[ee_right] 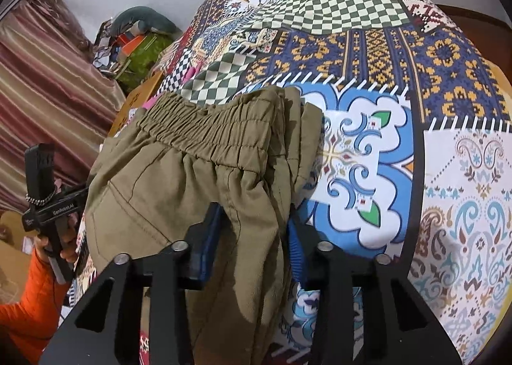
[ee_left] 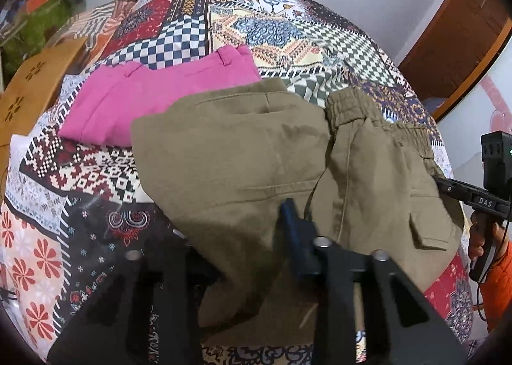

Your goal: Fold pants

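Olive pants point(ee_left: 240, 154) lie bunched on a patchwork bedspread point(ee_left: 80, 179), with the elastic waistband point(ee_right: 208, 134) at the far end. My left gripper point(ee_left: 256, 234) is shut on the near edge of the cloth. One blue pad point(ee_left: 292, 227) presses the fabric, and the other finger is hidden under it. My right gripper point(ee_right: 252, 243) is shut on a gathered fold just below the waistband, with both blue pads point(ee_right: 209, 237) against the cloth. A hand in an orange sleeve point(ee_right: 28, 310) holds the left tool.
Folded pink pants point(ee_left: 153, 99) lie on the bed beyond the olive pair, at left. A tan wooden board point(ee_left: 35, 90) and a pile of clutter point(ee_left: 41, 13) stand off the bed's left side. A striped curtain point(ee_right: 48, 93) hangs at left and a wooden door point(ee_left: 464, 32) stands at right.
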`<state>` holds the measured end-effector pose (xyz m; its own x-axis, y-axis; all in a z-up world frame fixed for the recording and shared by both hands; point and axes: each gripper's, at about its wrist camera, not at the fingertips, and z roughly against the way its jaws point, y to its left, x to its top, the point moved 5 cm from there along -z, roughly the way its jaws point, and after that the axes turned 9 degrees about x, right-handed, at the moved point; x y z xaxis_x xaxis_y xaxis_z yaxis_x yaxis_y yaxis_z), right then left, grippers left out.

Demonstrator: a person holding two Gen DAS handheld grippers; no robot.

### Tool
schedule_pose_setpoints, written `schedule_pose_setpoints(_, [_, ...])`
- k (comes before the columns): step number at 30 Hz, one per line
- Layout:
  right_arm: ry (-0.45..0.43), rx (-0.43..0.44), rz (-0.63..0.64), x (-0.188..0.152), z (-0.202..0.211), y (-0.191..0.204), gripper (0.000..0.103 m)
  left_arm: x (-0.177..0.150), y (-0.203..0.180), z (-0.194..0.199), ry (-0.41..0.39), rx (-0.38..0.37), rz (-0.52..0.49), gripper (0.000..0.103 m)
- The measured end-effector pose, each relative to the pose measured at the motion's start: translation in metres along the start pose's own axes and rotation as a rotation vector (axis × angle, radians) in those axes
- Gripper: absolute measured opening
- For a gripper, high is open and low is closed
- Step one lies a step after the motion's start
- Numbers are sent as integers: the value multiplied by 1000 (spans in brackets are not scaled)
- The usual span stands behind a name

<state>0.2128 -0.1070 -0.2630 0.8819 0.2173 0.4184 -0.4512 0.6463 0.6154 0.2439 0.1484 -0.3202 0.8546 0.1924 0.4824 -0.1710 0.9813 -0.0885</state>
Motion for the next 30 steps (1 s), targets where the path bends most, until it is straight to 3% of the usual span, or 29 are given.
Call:
schedule_pose_setpoints(4, [-28,-42,65,4,6,11,14,7,-1,8,-22,-9,0,10])
schedule_pose_setpoints(20, [-140,-99,229,42,35,58,8,39,-26,75,-218,27,-105,7])
schedule_pose_setpoints(30, [-213,-91,324,77,42,101,8,72,2,110,-308,38,-54,7])
